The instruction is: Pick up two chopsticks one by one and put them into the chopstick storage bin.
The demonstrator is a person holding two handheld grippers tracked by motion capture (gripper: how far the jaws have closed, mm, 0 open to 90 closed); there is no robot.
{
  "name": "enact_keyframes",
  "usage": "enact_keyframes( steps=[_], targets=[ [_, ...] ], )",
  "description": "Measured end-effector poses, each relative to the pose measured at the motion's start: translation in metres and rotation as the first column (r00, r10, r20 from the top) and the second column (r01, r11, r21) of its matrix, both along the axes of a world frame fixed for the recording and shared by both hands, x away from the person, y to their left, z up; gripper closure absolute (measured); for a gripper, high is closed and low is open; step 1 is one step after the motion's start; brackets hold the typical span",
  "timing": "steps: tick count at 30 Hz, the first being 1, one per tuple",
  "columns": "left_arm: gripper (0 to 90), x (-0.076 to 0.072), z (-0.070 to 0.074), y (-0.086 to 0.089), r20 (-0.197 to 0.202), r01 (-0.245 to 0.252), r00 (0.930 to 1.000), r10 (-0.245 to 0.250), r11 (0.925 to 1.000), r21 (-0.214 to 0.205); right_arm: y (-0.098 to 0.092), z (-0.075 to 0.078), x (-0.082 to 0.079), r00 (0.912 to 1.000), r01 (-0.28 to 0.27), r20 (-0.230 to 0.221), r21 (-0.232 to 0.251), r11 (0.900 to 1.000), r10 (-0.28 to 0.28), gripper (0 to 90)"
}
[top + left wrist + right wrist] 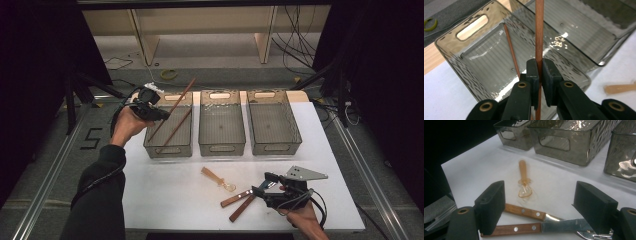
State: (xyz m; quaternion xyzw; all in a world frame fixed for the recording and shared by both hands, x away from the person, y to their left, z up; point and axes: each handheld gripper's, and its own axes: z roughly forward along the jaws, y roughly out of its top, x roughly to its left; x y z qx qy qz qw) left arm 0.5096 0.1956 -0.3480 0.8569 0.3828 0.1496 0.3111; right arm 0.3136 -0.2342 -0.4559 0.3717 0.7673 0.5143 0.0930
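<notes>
Wooden chopstick [539, 30] clamped in left hand-held gripper [540, 72]

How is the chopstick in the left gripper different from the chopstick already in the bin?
The held chopstick is clamped between the left gripper's fingers; the loose chopstick is free of any grip. The held one sticks up past the far rim of the left bin, while the loose one lies low inside it, slanted across the floor. Both are thin, reddish-brown wooden sticks.
</notes>
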Motion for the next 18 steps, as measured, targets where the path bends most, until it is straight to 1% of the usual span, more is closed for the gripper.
enact_keyframes(
  steps=[3,7,11,18],
  targets=[
    [83.4,0.005,-0.006,0.002,0.003,-0.024,0.9997,0.024,0.9997,-0.005,0.0,0.0,0.0,1.0,-0.001,0.002,0.0,1.0,0.001,26.1],
    [83.4,0.012,-0.017,0.008,-0.01,-0.056,0.9984,0.055,0.9984,-0.009,0.0,0.0,0.0,1.0,-0.002,0.0,0.0,1.0,0.002,26.1],
    [83.4,0.015,-0.025,0.011,-0.017,-0.072,0.9973,0.072,0.9974,-0.01,0.0,0.0,0.0,1.0,-0.002,0.0,0.0,1.0,0.002,26.1],
    [83.4,0.018,-0.033,0.016,-0.024,-0.094,0.9953,0.093,0.9953,-0.025,0.0,0.0,0.0,1.0,-0.003,0.0,0.0,1.0,0.003,26.1]
  ],
)
